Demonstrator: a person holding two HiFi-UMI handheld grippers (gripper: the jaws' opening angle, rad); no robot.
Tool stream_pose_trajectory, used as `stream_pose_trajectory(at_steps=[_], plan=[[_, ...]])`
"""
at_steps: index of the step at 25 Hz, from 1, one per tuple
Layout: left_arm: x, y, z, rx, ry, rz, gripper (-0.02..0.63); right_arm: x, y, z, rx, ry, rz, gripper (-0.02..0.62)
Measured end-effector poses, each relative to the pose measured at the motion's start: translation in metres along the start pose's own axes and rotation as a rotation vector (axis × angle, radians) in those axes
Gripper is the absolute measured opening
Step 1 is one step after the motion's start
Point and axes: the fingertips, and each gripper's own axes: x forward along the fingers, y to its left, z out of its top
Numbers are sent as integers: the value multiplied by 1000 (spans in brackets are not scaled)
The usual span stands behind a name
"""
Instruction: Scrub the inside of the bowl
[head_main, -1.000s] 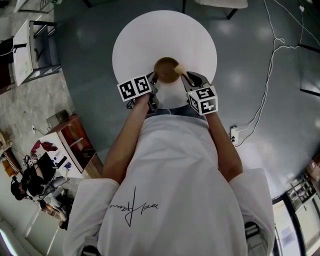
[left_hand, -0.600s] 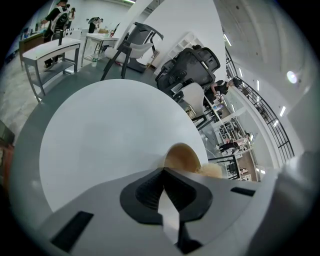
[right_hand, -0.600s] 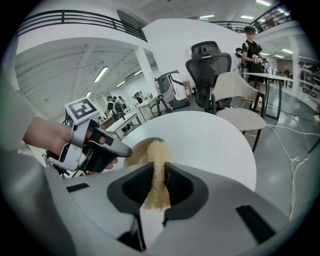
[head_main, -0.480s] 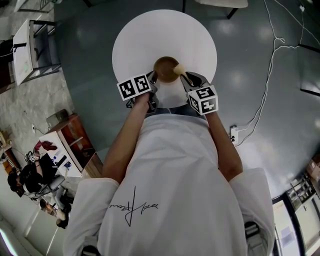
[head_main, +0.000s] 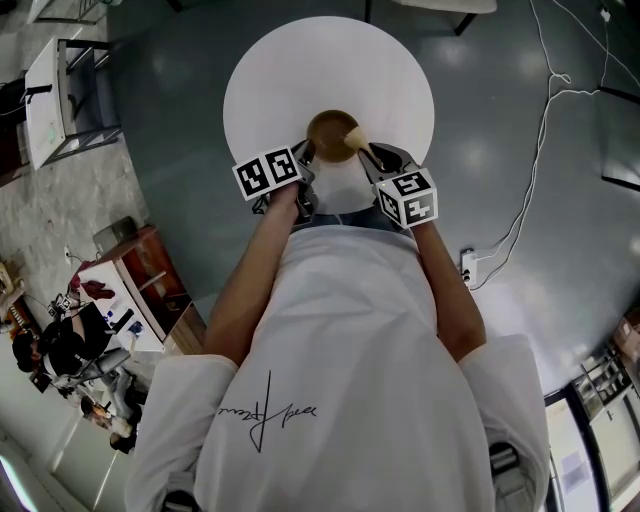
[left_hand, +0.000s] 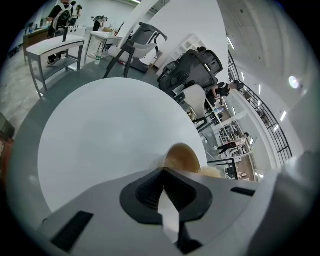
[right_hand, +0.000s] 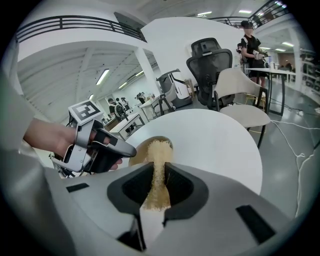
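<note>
A: Anything changed since a second ago?
B: Barely. The tip of the scrubber (head_main: 352, 136) sits slightly deeper in the bowl (head_main: 328, 132) (unmoved on the near half of the white desk (head_main: 290, 70)).
A: And the jaws?
B: The right gripper (right_hand: 159, 170) has them clamped on the scrubber. The left gripper (left_hand: 162, 172) has them closed, pinching the bowl's near rim.

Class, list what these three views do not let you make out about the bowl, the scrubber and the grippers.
The bowl floor: too small in head view; the scrubber and jaws cover it in right gripper view.
Whether the shut left gripper pinches the rim: its own body hides that spot in left gripper view.
Most of the bowl: hidden behind that gripper in left gripper view.
</note>
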Motion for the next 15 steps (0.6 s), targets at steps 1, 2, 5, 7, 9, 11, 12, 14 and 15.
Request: stream_pose_trajectory(at_steps=[1, 2, 5, 7, 9, 11, 12, 14, 15], plan=[[0, 0, 0, 0, 0, 1, 9, 1, 0, 0, 0, 1, 2, 80], [1, 1, 1, 0, 1, 1, 9, 1, 0, 0, 0, 1, 4, 80], [0, 2, 2, 1, 0, 2, 9, 3, 3, 1, 0, 3, 12, 80], [0, 0, 3, 2, -1, 2, 9, 3, 3, 1, -1, 4, 16, 80], [2, -2, 3, 4, -2, 1, 9, 2, 1, 2, 2, 4, 20, 80], [2, -3, 3, 8, -3, 1, 9, 2, 1, 2, 8, 5, 25, 80], [2, -3, 3, 9, -3, 1, 9, 2, 2, 2, 9, 6, 27, 80], [2, -4, 3, 9, -4, 2, 9, 2, 2, 3, 9, 7, 29, 80], [2, -4, 4, 9, -5, 2, 9, 2, 2, 3, 8, 7, 30, 80]])
